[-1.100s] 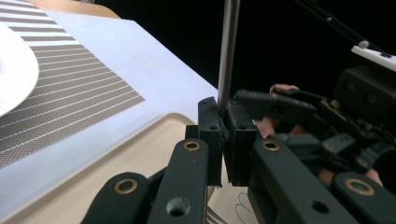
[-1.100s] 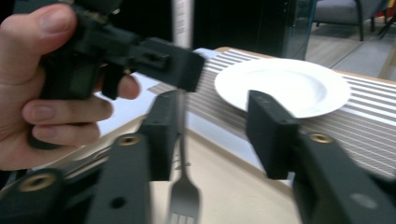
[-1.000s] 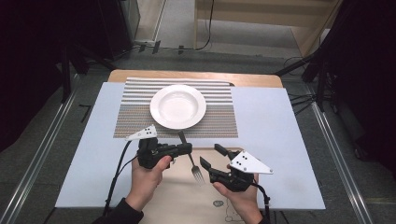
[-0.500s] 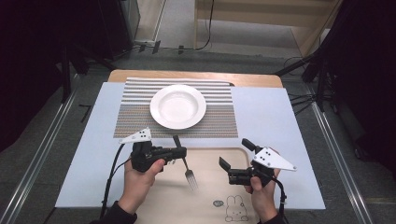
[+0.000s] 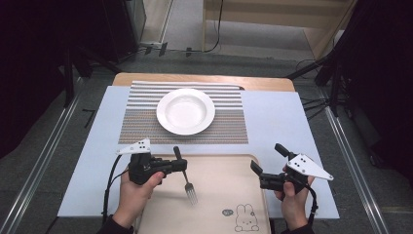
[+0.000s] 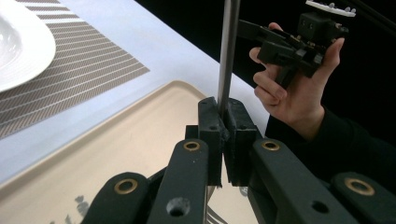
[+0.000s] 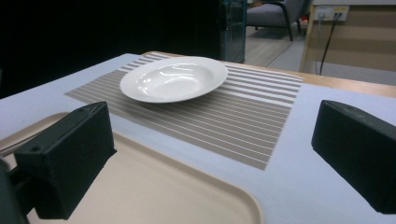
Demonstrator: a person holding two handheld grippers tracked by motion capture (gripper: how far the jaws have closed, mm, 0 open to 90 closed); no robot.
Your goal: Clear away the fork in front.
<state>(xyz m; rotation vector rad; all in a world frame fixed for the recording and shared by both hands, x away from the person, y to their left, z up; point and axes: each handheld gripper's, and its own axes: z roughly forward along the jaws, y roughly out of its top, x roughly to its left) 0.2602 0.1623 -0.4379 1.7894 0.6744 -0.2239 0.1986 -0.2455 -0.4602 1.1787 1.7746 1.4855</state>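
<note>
Your left gripper (image 5: 179, 165) is clamped on the fork (image 5: 185, 177) partway along its handle, holding it above the near left part of the beige tray (image 5: 229, 180). The fork's long axis runs nearly toward and away from you — tines toward you and low over the tray, handle end pointing toward the white plate (image 5: 185, 111). The plate sits on the striped placemat (image 5: 141, 119), straight ahead of the fork and well apart from it, so whichever side of the plate the fork is meant for, the travel is forward along the fork's own length and the left hand is the nearer one. Your right gripper (image 5: 267, 163) stands off at the tray's right edge with its jaws wide apart and nothing between them; they have just been opening. The high view gives you the layout: fork, tray and plate in one line on the pale blue surface (image 5: 277, 117), with both hands at the near edge. The left gripper view adds the grip itself — both black pads (image 6: 211, 135) pressed flat on the steel shaft of the fork (image 6: 228, 56), which rises straight out between them, with the other hand and its gripper beyond. The right gripper view shows the plate (image 7: 173, 78) from low down, its rim raised clear of the placemat (image 7: 252, 126), and bare tray (image 7: 154, 186) between the open jaws.
</note>
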